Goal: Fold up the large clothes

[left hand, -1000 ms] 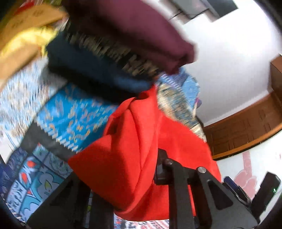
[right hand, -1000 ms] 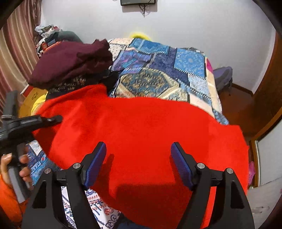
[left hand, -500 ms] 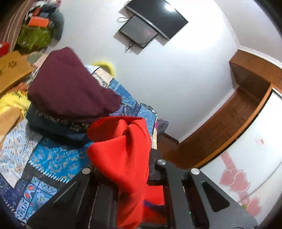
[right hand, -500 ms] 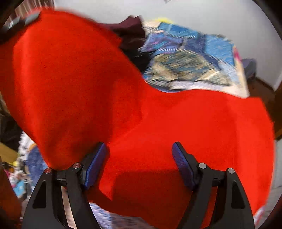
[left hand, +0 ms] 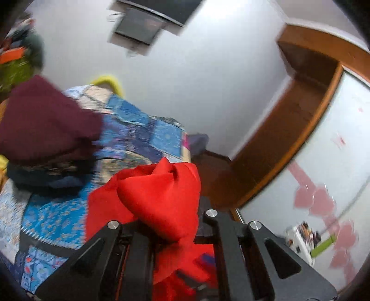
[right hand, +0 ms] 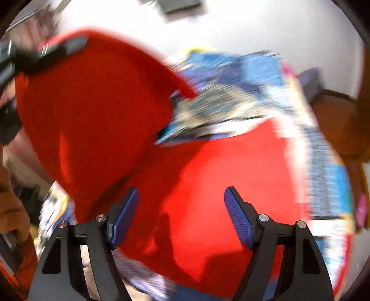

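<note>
While we hold a gripper in each hand, the scene reads as follows:

Left gripper (left hand: 165, 228): we keep its jaws clamped on a bunched corner of the red garment (left hand: 159, 196); cloth spills over and between the black fingers.

Right gripper (right hand: 181, 214): we hold its jaws wide apart, blue pads (right hand: 238, 220) bare, nothing pinched between them; the red cloth lies below and beyond them.

Red garment: one part hangs raised at the upper left of the right wrist view, where the left gripper grips its top edge; the rest spreads flat on the bed (right hand: 323, 162).

Bed: covered with a blue patchwork spread (left hand: 53, 217).

Pile of clothes: a maroon piece (left hand: 44, 120) sits on top of dark folded items (left hand: 46, 176) at the left side of the bed, beside the red cloth.

Wall: white, with a dark screen (left hand: 148, 20) mounted high.

Picture quality: both views blur, the right one heavily.
</note>
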`<act>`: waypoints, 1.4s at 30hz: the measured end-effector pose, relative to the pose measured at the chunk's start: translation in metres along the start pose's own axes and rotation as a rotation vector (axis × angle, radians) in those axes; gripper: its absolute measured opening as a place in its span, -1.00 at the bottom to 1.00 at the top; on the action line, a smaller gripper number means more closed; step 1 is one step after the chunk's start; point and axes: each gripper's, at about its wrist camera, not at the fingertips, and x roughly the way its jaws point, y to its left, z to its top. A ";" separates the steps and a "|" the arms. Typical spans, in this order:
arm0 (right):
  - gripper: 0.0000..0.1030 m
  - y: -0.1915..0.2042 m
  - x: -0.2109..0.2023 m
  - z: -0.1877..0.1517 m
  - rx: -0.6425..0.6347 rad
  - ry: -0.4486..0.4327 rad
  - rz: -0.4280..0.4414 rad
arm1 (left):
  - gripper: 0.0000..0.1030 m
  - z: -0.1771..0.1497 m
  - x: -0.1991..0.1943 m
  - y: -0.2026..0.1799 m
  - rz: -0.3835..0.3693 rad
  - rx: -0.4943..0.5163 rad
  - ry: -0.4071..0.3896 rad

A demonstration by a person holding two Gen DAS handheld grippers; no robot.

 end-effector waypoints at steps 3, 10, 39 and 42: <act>0.41 -0.049 -0.037 -0.005 0.076 -0.066 -0.123 | -0.90 -0.013 0.028 -0.043 -0.048 0.097 0.053; 0.41 -0.113 -0.082 -0.035 0.222 -0.092 -0.248 | -0.90 -0.097 0.108 -0.091 -0.064 0.265 0.387; 0.41 -0.051 -0.086 -0.003 0.065 -0.163 -0.119 | 0.00 -0.041 0.001 -0.039 0.064 0.396 0.256; 0.41 -0.035 -0.068 0.003 0.051 -0.134 -0.054 | 0.00 -0.026 -0.016 -0.004 0.102 0.329 0.234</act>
